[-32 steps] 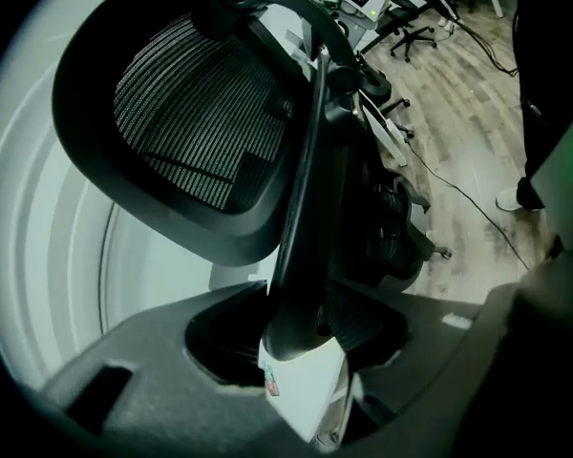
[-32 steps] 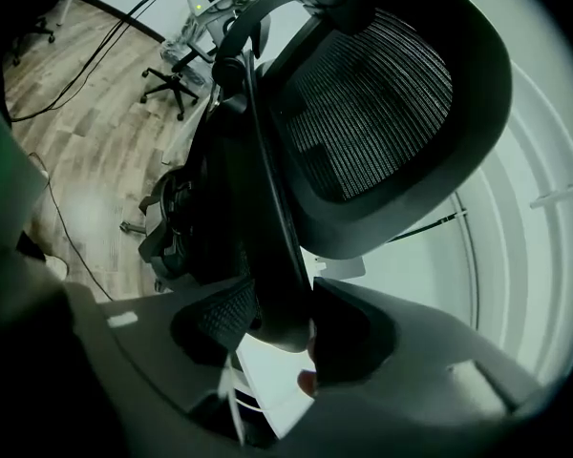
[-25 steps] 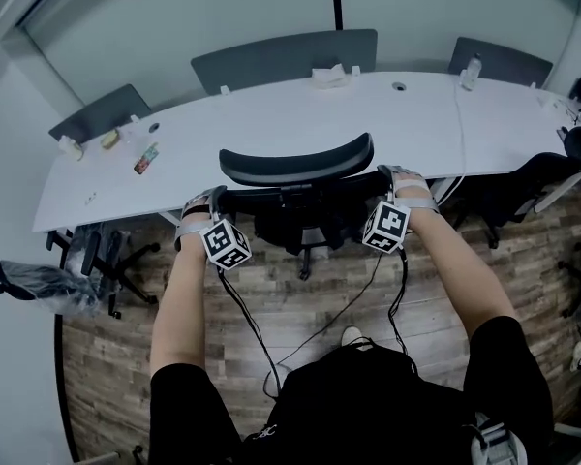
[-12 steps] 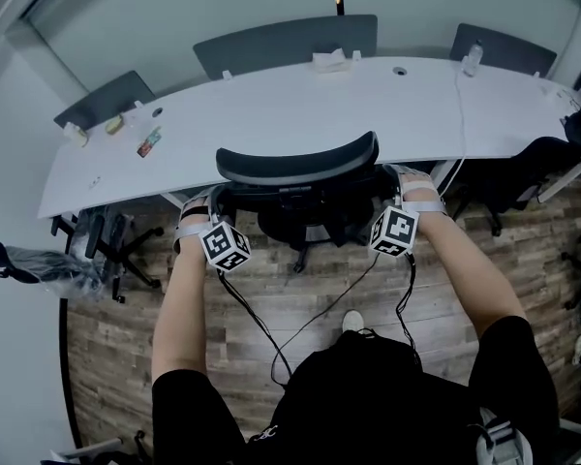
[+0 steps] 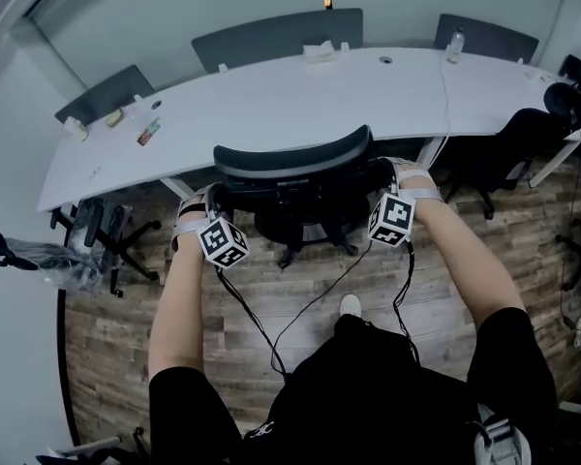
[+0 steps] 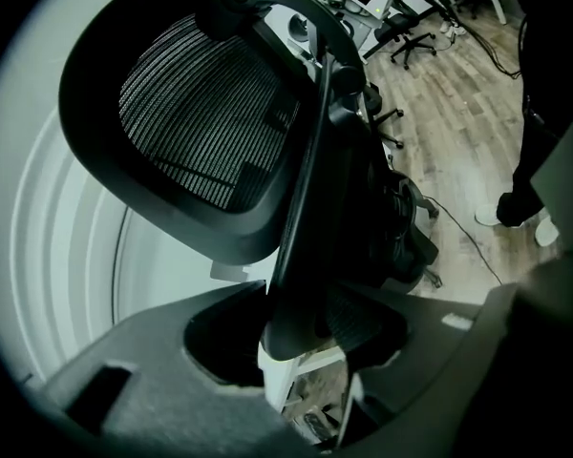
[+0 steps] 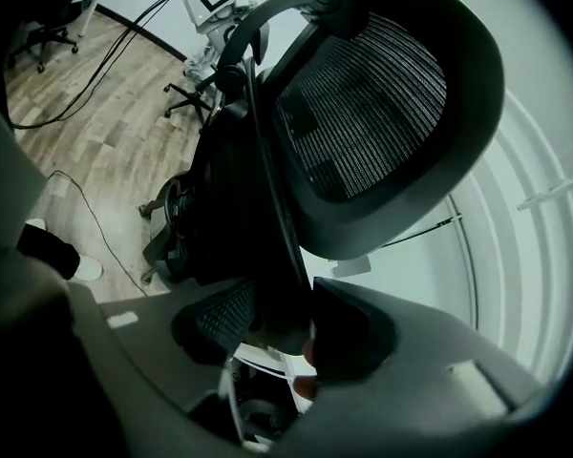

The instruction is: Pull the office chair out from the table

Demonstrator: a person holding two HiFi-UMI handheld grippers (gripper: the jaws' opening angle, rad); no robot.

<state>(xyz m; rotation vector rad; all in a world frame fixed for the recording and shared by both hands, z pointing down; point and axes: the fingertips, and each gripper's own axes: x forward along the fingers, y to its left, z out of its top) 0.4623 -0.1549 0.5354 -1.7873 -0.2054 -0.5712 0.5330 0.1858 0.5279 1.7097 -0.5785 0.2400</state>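
Note:
The black mesh office chair [image 5: 290,159] stands just in front of the white curved table [image 5: 271,105], with a strip of wood floor showing between them. My left gripper [image 5: 211,204] is shut on the left edge of the chair's back frame, and my right gripper [image 5: 385,176] is shut on the right edge. In the left gripper view the dark frame edge [image 6: 301,256] runs down between the jaws of the left gripper [image 6: 301,324], under the mesh headrest [image 6: 201,113]. The right gripper [image 7: 279,324] pinches the frame edge [image 7: 272,246] likewise, below the headrest [image 7: 372,113].
A second black chair [image 5: 508,143] sits at the table's right, and another chair [image 5: 107,245] at its left near a tipped chair part [image 5: 29,260]. Grey chairs [image 5: 271,37] line the far side. Small items [image 5: 147,132] lie on the table. Cables [image 5: 300,308] trail over the floor by a shoe [image 5: 350,305].
The chair has rolled back from the table toward the person, both grippers moving with it. The gap between the table edge and the chair has widened.

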